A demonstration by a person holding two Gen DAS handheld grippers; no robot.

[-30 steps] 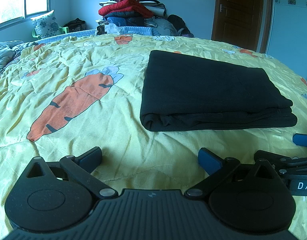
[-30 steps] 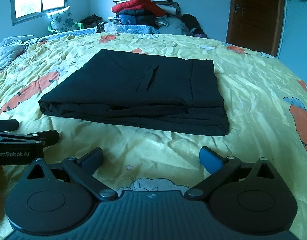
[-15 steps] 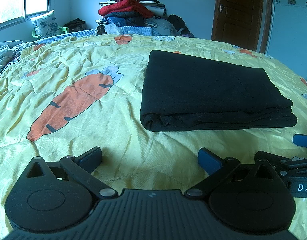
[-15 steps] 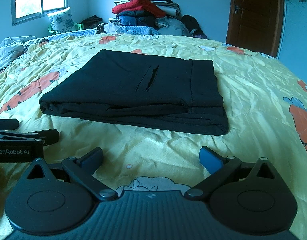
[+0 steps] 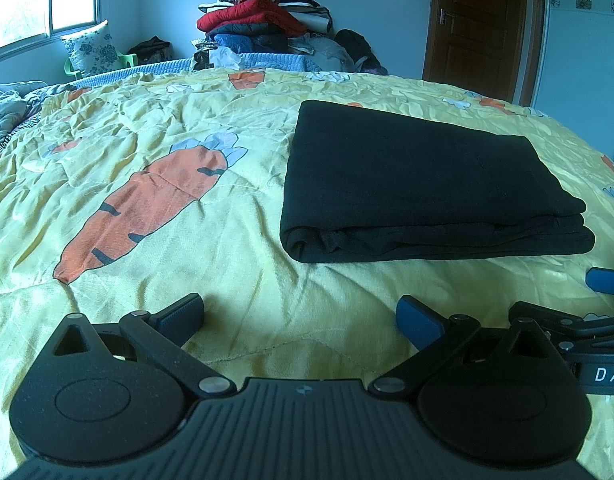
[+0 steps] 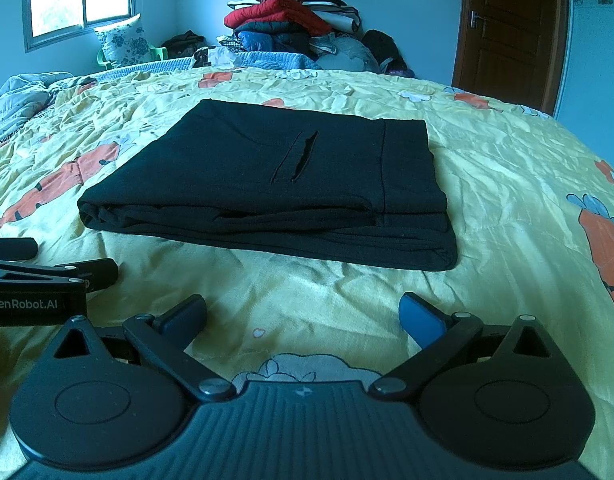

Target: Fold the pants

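Black pants (image 5: pixel 419 184) lie folded into a flat rectangle of several layers on the yellow carrot-print bedspread (image 5: pixel 155 128). In the right wrist view the pants (image 6: pixel 283 184) show a pocket slit on top and a waistband at the right. My left gripper (image 5: pixel 301 316) is open over bare bedspread, short of the pants' near edge. My right gripper (image 6: pixel 303 314) is open too, with nothing between its fingers, just in front of the folded edge. Each gripper shows at the edge of the other's view: the right one (image 5: pixel 599 308), the left one (image 6: pixel 47 276).
A tall pile of clothes and quilts (image 5: pixel 263 24) stands past the far side of the bed. A brown door (image 5: pixel 479 20) is at the right, a window (image 5: pixel 43 4) and a floral pillow (image 5: pixel 93 50) at the left. Rumpled bedding (image 6: pixel 15 100) lies at the far left.
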